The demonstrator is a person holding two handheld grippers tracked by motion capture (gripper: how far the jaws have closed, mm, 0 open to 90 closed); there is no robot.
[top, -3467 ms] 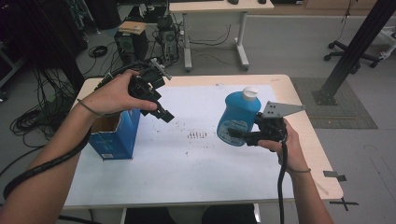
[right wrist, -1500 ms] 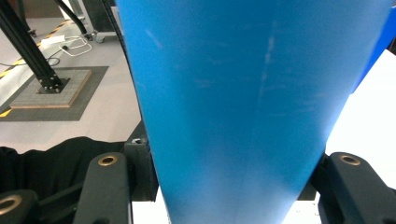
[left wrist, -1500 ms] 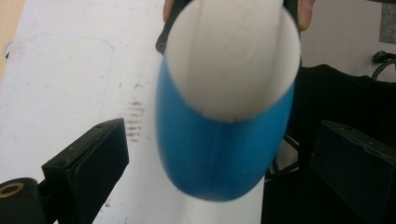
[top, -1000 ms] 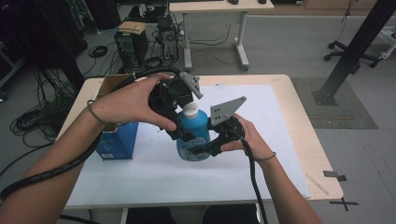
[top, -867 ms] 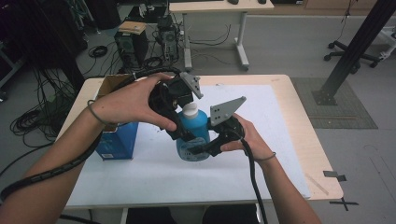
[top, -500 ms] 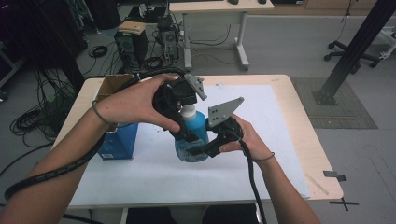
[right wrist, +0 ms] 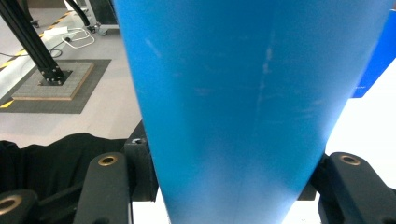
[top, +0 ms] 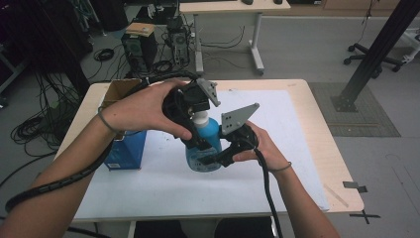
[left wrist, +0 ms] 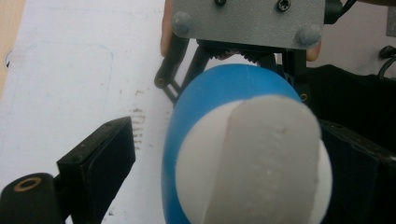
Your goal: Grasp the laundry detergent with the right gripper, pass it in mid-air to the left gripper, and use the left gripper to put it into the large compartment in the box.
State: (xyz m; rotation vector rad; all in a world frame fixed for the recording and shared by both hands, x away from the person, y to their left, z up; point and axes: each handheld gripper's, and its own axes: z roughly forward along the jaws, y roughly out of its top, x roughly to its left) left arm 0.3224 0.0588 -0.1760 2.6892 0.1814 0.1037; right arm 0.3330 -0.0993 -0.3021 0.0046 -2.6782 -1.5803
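We see the blue bottle (top: 204, 148) upright on the white sheet (top: 163, 183), just right of the blue box (top: 126, 151). Right gripper (top: 213, 157) clamps its body. Left gripper (top: 194, 130) straddles the white cap (left wrist: 254, 163), jaws just closing, one pad clear.

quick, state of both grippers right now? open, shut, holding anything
Left gripper: open, jaws just been closing around the white cap of the blue plastic bottle, one side not yet touching.
Right gripper: shut on the bottle's body.
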